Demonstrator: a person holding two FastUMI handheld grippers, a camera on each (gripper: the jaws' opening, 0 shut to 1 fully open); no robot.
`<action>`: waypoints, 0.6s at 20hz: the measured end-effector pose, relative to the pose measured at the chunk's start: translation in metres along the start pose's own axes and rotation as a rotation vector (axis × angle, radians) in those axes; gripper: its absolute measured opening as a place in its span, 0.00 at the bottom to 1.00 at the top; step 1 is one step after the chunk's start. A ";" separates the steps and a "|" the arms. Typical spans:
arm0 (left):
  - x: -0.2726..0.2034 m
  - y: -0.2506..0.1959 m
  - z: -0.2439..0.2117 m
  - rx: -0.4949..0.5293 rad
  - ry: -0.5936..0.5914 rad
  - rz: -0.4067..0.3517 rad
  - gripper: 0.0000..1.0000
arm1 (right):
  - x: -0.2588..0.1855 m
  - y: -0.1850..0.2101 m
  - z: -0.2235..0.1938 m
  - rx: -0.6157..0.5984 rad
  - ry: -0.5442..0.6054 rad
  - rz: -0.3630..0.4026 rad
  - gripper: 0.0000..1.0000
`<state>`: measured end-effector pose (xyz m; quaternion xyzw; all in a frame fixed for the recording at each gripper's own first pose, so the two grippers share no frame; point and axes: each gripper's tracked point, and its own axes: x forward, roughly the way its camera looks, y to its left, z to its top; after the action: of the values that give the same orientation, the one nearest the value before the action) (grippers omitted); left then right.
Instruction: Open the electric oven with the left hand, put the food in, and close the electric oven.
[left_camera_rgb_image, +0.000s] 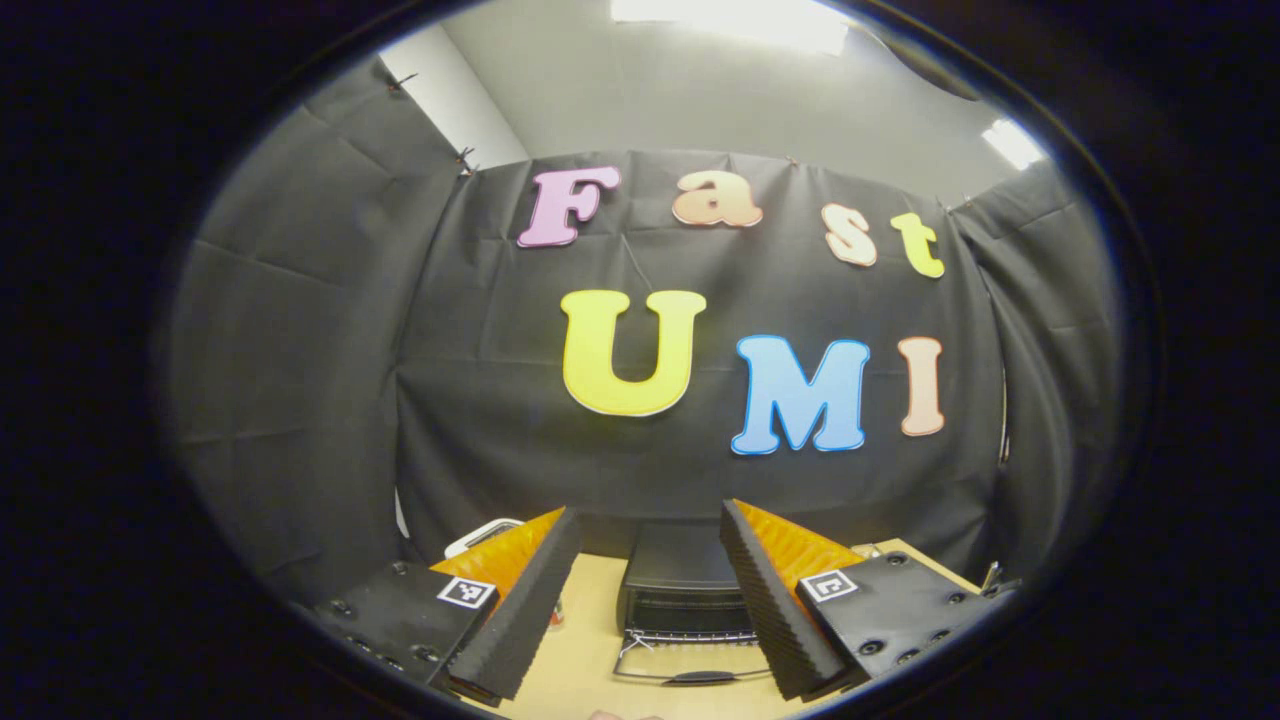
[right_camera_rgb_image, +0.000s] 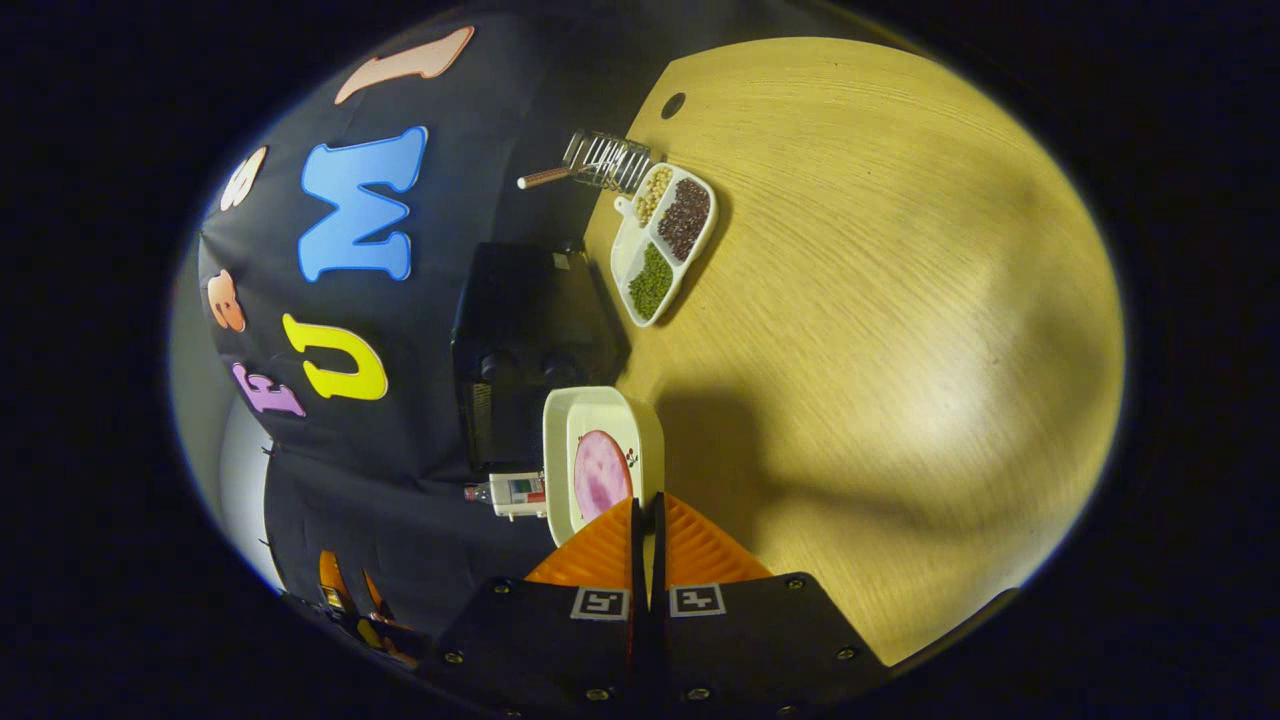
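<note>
My left fingers (left_camera_rgb_image: 650, 600) are spread wide with nothing in them, and the oven (left_camera_rgb_image: 685, 590) sits dead ahead between them, door handle (left_camera_rgb_image: 700, 677) running crosswise nearest me. Right fingers (right_camera_rgb_image: 646, 520) look pinched together on the rim of the food dish (right_camera_rgb_image: 595, 460), oven (right_camera_rgb_image: 520, 350) just ahead-left of it on the desk (right_camera_rgb_image: 880, 300).

Black cloth (left_camera_rgb_image: 300, 380) hangs in creased panels around the booth, pinned along its top edge. Above it runs a pale grey wall (left_camera_rgb_image: 720, 90) — two bright ceiling lights (left_camera_rgb_image: 730, 15) glare there. The light wooden worktop (right_camera_rgb_image: 900, 300) carries broad soft shadows.
</note>
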<state>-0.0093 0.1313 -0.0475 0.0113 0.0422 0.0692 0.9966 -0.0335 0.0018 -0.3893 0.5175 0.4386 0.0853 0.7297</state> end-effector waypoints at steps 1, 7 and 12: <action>0.001 0.000 0.001 -0.002 -0.003 -0.011 0.93 | 0.002 0.008 -0.006 0.000 -0.004 0.015 0.00; 0.002 0.019 0.015 0.014 -0.037 -0.063 1.00 | 0.023 0.043 -0.038 -0.003 -0.054 0.050 0.00; -0.001 0.049 0.024 0.027 -0.053 -0.062 1.00 | 0.043 0.056 -0.053 0.018 -0.151 0.020 0.01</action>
<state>-0.0147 0.1793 -0.0224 0.0254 0.0172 0.0372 0.9988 -0.0278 0.0877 -0.3704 0.5333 0.3780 0.0495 0.7551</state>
